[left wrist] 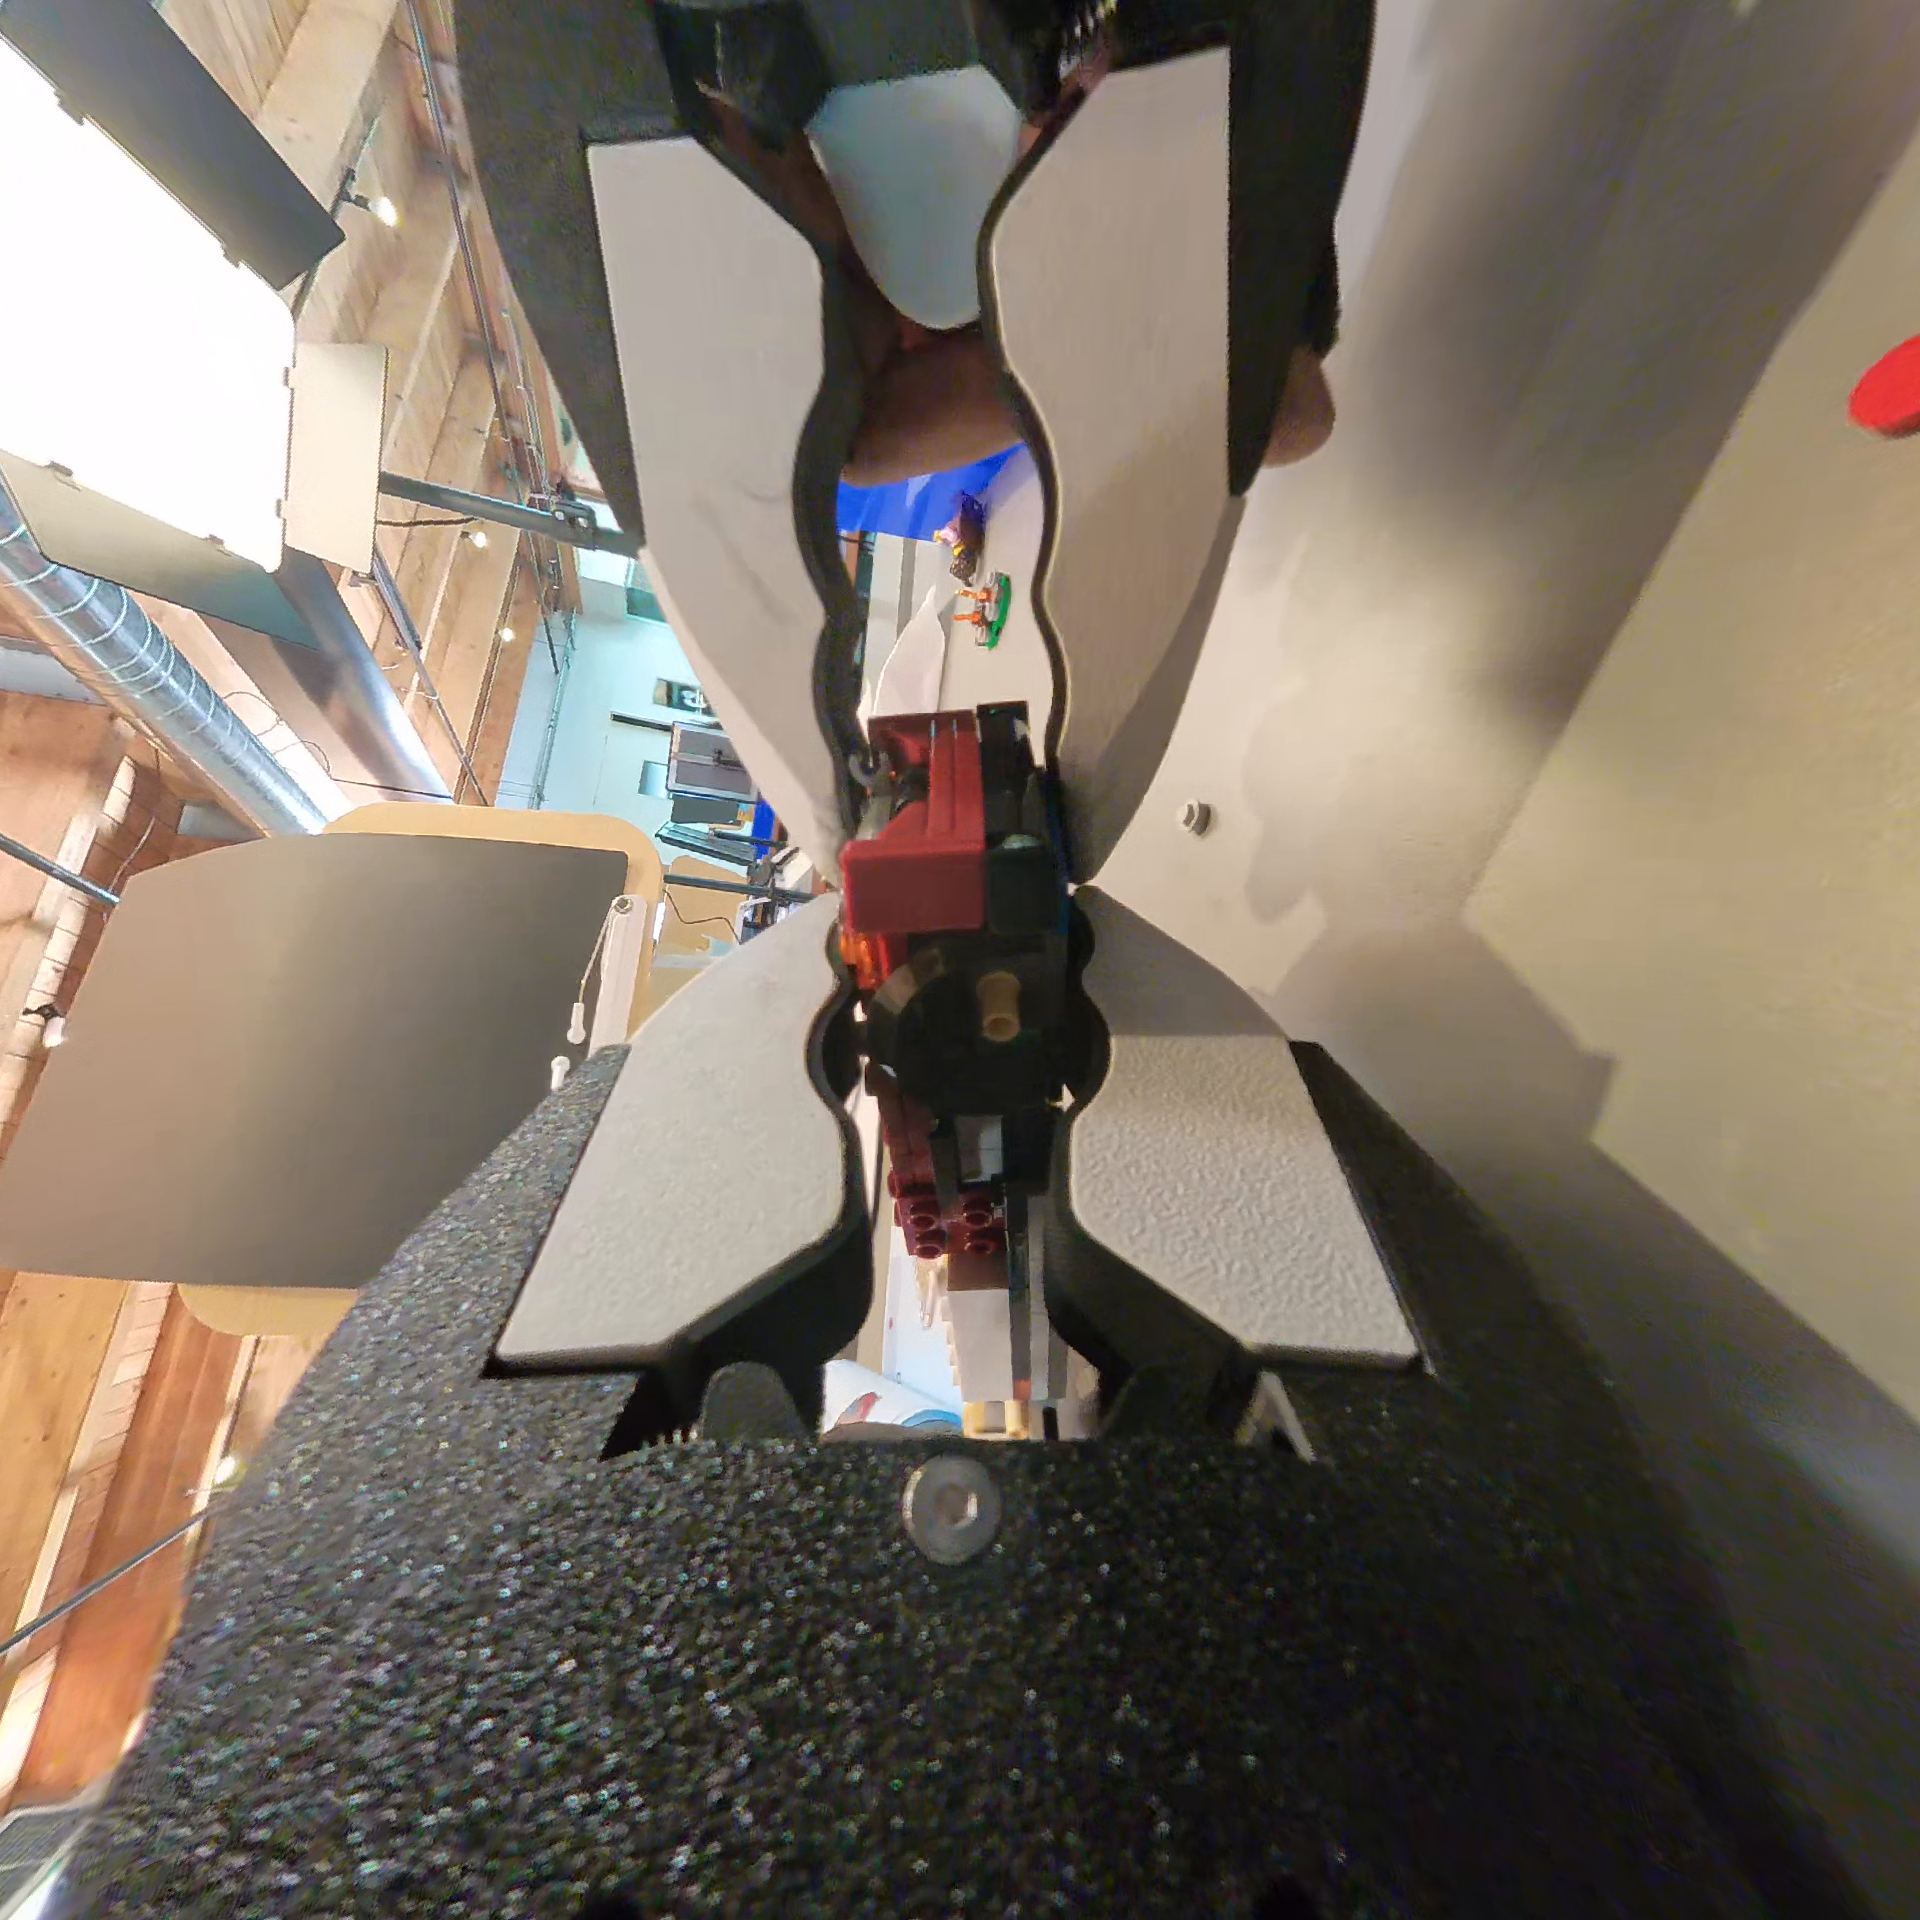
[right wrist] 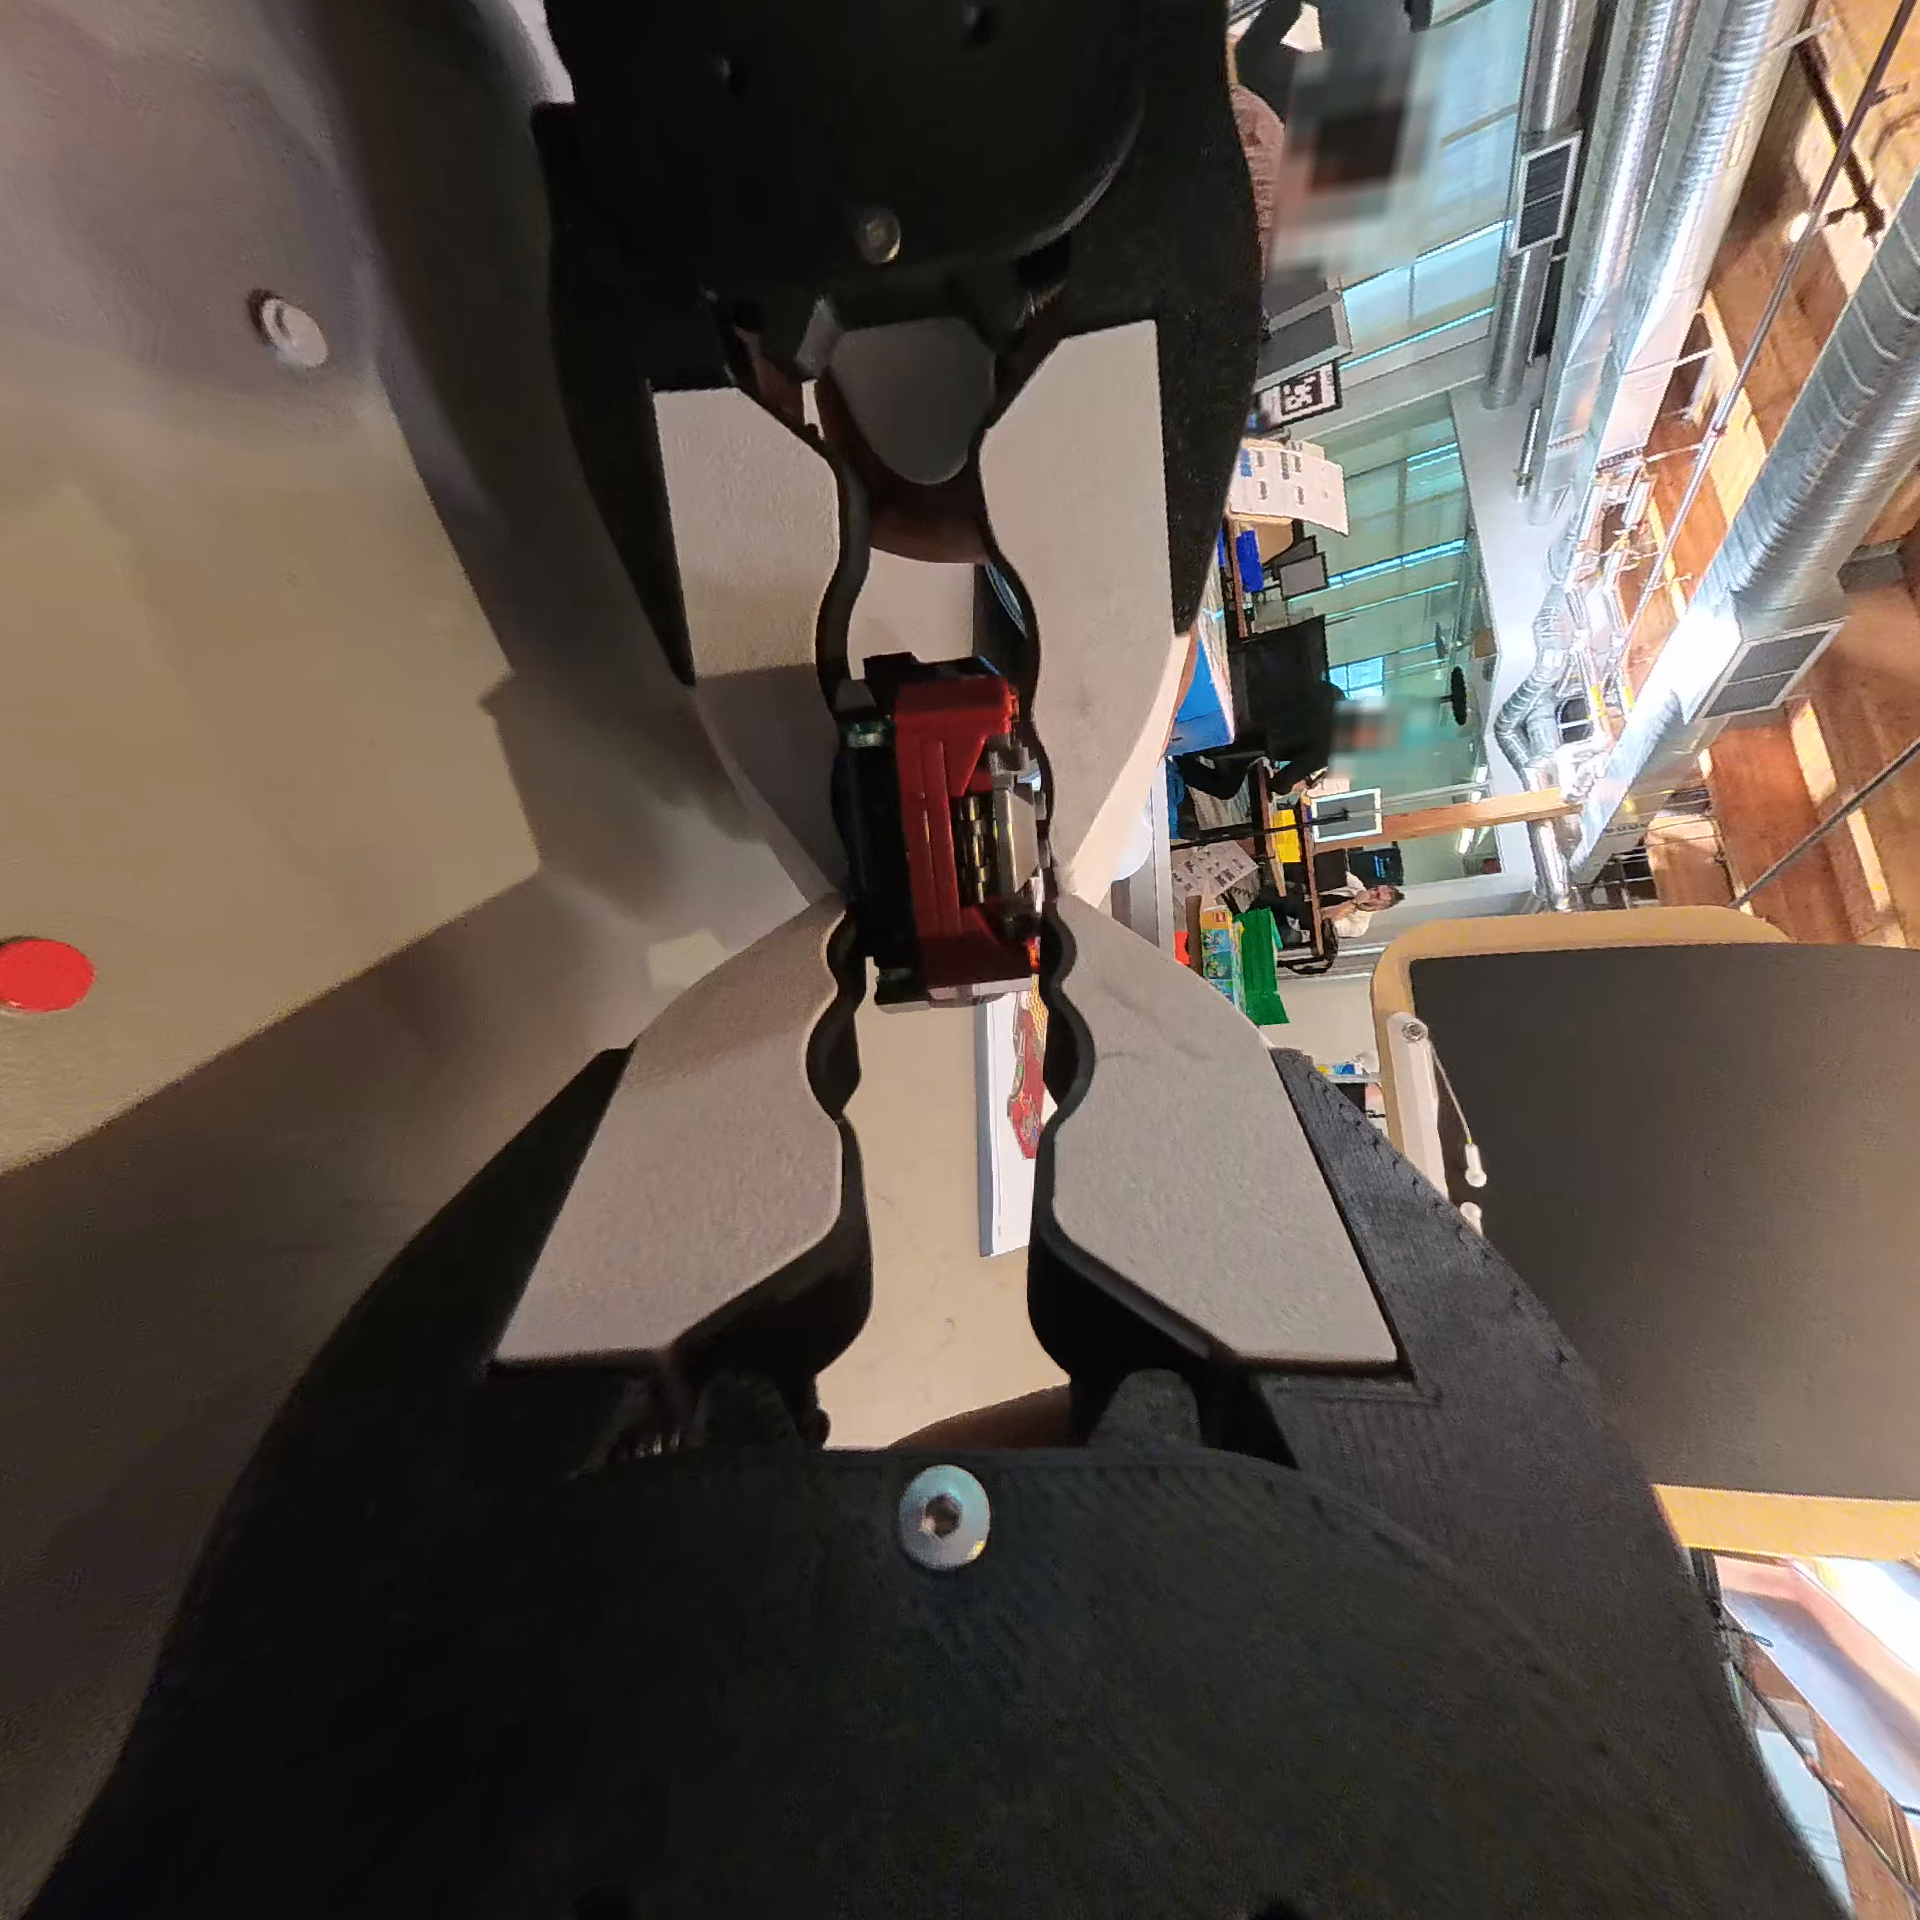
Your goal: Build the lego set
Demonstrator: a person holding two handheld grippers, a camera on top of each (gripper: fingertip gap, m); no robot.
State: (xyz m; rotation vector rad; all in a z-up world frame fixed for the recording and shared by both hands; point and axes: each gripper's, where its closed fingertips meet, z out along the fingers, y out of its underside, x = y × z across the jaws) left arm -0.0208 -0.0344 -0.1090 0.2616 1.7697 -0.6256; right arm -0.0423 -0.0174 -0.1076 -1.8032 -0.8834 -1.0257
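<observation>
**Two tools meet on one brick model**

The landmark here is a red and black brick model (left wrist: 940, 914), held up off the white bench (left wrist: 1558, 727) between two tools that face each other tip to tip.

The left tool (left wrist: 961, 997) is narrowed around the model's black end, where a round black part with a tan peg faces the camera. Both of its grey fingertips (left wrist: 748, 997) press against the model's sides. More of the model, dark red studded bricks and white pieces, runs back between the fingers toward the tool's black body.

The right tool (right wrist: 945, 935) grips the red end of the same model (right wrist: 940, 831) from the opposite side; its fingertips (right wrist: 1101, 997) sit tight against the red block on one side and the black part on the other. A grey grooved piece shows on the model's face there.

Beyond the model, on the bench, lie small brick pieces (left wrist: 982, 592) in green, orange and purple. A red disc (left wrist: 1891, 390) sits on the bench well away from the model. A printed sheet (right wrist: 1013, 1122) lies on the bench behind the model.
</observation>
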